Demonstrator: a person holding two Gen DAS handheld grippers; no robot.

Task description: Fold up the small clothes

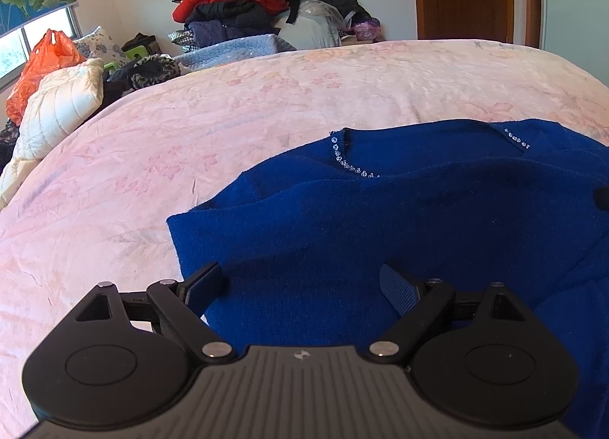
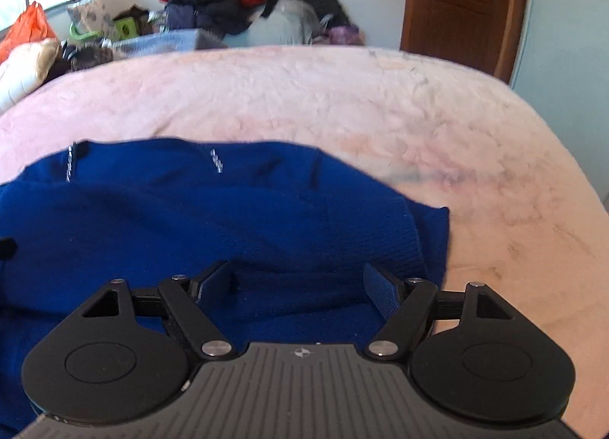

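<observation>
A blue sweater [image 1: 399, 218] lies on a pink bed [image 1: 152, 157]. In the left view, its left edge sits in the middle of the frame, with lots of bare bed to the left and above. In the right view, its right edge [image 2: 443, 237] has bare bed on the right. The left gripper [image 1: 300, 283] is spread wide over the sweater, holding nothing. The right gripper [image 2: 300, 283] is spread wide too, with blue cloth bunched between its fingers.
</observation>
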